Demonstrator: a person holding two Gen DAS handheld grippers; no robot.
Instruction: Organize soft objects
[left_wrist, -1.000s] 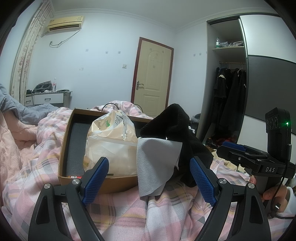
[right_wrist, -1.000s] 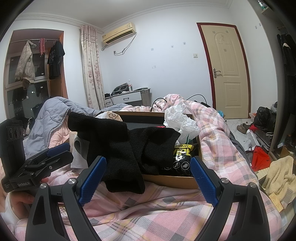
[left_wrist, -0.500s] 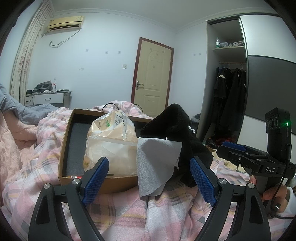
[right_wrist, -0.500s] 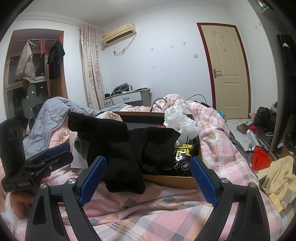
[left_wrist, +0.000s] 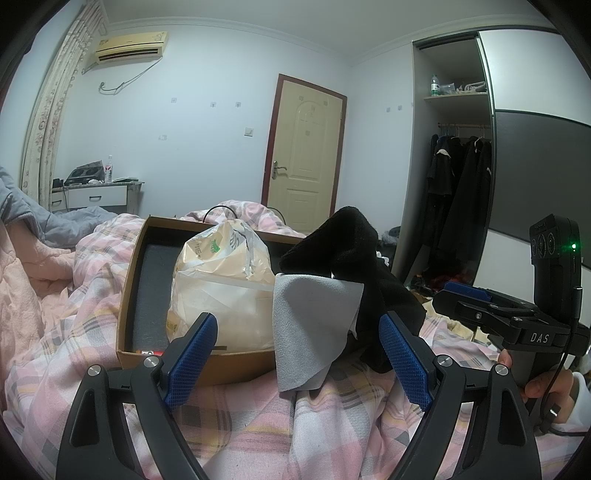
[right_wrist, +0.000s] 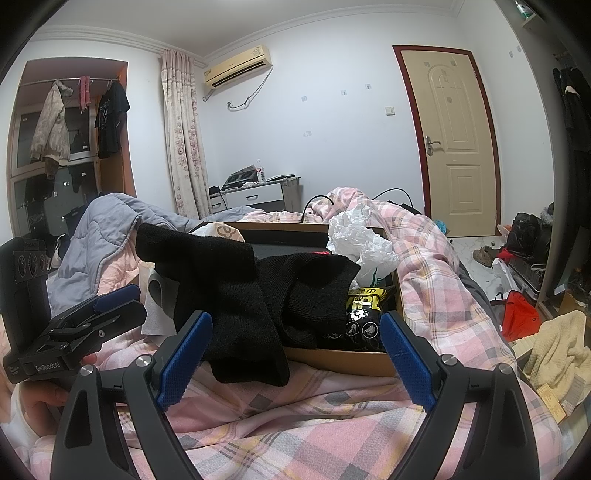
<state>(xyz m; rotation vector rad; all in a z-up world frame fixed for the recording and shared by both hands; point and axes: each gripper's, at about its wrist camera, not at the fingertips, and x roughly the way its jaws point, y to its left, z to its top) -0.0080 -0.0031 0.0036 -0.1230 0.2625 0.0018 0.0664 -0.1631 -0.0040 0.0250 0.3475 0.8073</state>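
A brown cardboard box (left_wrist: 129, 295) (right_wrist: 369, 360) lies on the pink plaid bed cover. A black knit cloth (left_wrist: 354, 243) (right_wrist: 229, 295) hangs over its near edge. A grey cloth (left_wrist: 310, 325) (right_wrist: 159, 306) hangs beside it. A cream plastic bag (left_wrist: 221, 288) stands in the box. My left gripper (left_wrist: 297, 358) is open and empty, just short of the grey cloth. My right gripper (right_wrist: 293, 358) is open and empty, in front of the black cloth. Each gripper shows in the other's view, the left (right_wrist: 110, 306) and the right (left_wrist: 465, 299).
White crumpled plastic (right_wrist: 362, 243) and a black and yellow packet (right_wrist: 365, 306) lie in the box. A grey quilt (right_wrist: 103, 229) is heaped at the left. A cream towel (right_wrist: 557, 350) and a red bag (right_wrist: 521, 317) lie off the bed's right side.
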